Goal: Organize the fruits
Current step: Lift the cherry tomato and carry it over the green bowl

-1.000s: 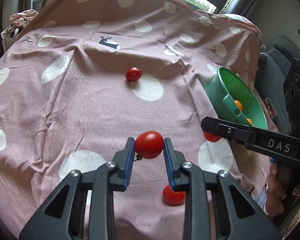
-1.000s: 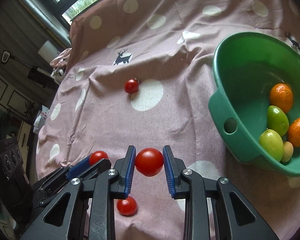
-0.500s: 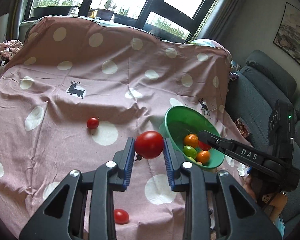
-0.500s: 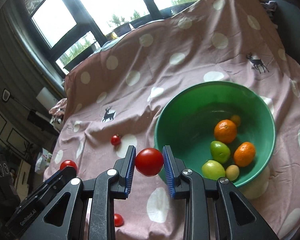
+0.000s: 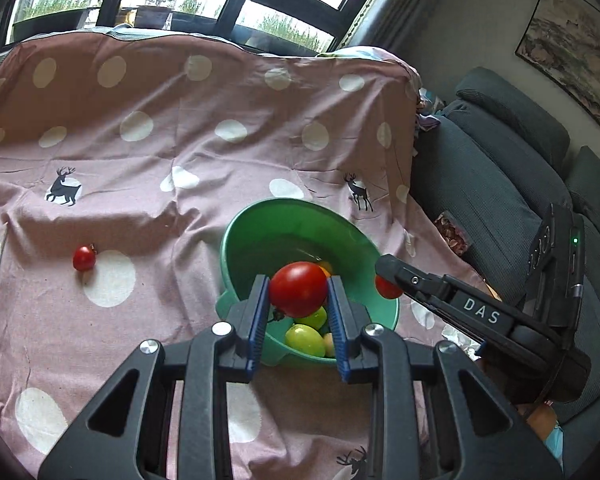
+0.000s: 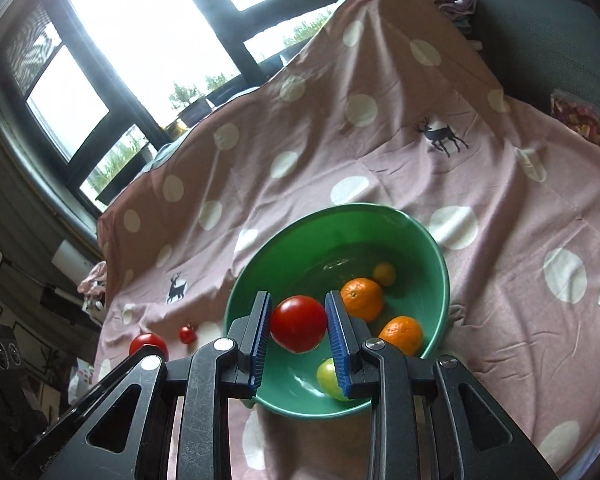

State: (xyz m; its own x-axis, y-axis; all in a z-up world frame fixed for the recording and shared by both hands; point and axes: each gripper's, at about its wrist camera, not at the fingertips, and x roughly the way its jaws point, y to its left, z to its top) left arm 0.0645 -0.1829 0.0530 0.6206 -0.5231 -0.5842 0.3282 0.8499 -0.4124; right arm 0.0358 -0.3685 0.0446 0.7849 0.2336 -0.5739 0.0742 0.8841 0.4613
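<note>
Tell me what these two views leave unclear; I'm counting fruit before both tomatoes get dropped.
- Left wrist view: the left gripper and its tomato cover much of the green bowl, so the fruit count inside is unsure.
- Right wrist view: a green fruit is partly behind a finger.
- Right wrist view: the loose tomato on the cloth is too small for detail.

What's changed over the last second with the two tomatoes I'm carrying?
Both hand-held grippers rose from low over the cloth and swung toward the green bowl. The left hand-held gripper now holds its tomato in front of the bowl, and the right hand-held gripper holds its tomato there too. Neither was released; both grips are unchanged. The small tomato on the cloth stayed put.
</note>
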